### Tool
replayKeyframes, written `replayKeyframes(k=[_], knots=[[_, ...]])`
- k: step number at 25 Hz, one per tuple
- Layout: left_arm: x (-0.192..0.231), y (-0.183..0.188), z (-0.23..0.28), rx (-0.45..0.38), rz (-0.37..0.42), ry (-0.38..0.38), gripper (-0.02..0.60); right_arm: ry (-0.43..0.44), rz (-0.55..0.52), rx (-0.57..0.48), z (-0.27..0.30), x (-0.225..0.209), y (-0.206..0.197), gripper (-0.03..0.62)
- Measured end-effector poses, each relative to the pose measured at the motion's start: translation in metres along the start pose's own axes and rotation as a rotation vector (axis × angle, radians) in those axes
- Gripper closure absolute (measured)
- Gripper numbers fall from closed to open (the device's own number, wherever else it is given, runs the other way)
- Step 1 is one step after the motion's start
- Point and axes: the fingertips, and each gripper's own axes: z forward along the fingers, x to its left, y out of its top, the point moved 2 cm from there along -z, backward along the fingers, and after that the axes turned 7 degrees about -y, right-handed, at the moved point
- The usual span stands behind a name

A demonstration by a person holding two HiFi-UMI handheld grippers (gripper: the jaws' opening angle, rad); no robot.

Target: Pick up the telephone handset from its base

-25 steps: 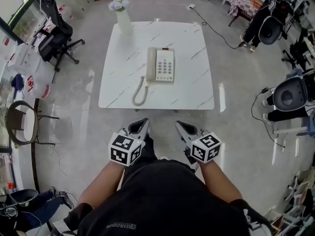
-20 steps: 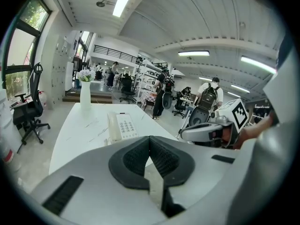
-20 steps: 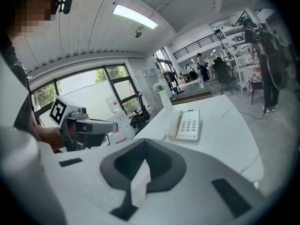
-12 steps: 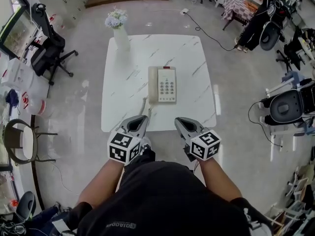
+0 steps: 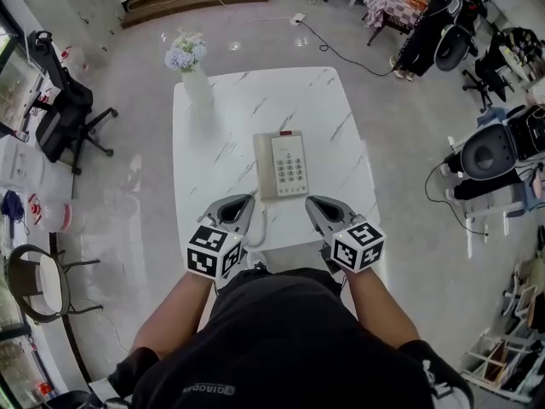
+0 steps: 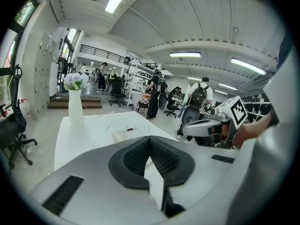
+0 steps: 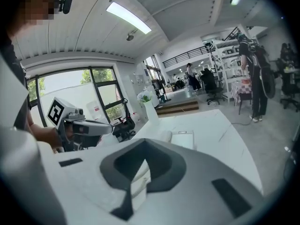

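Note:
A beige telephone (image 5: 289, 165) lies on the white marble table (image 5: 221, 126), its handset (image 5: 264, 167) resting in the cradle on the left side. The coiled cord (image 5: 263, 221) runs down toward the near edge. My left gripper (image 5: 241, 201) is shut and empty over the near table edge, just short of the handset's lower end. My right gripper (image 5: 315, 203) is level with it at the phone's lower right, jaws together and empty. The left gripper view shows the phone (image 6: 126, 133) ahead of the closed jaws (image 6: 150, 138). The right gripper view shows it (image 7: 182, 140) beyond the tips (image 7: 144, 146).
A white vase with flowers (image 5: 189, 66) stands at the table's far left corner. Office chairs (image 5: 64, 113) stand to the left, and a round chair (image 5: 38, 284) at the lower left. A person (image 5: 426, 24) and more chairs are at the far right. A cable (image 5: 341, 45) crosses the floor.
Both grippers have moved forward toward the table together. They hung over the floor short of it and now reach over its near edge, close to the telephone. The jaws have stayed together.

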Motion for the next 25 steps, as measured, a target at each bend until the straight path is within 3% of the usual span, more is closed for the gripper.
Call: replayKeyframes(k=[10, 25], knots=[[0.016, 0.004, 0.017, 0.020, 0.003, -0.033, 0.580, -0.036, 0.004, 0.004, 0.017, -0.010, 0.006, 0.592], [0.001, 0.020, 0.045, -0.019, -0.048, 0.109, 0.580, 0.113, -0.065, 0.050, 0.026, -0.050, 0.024, 0.592]])
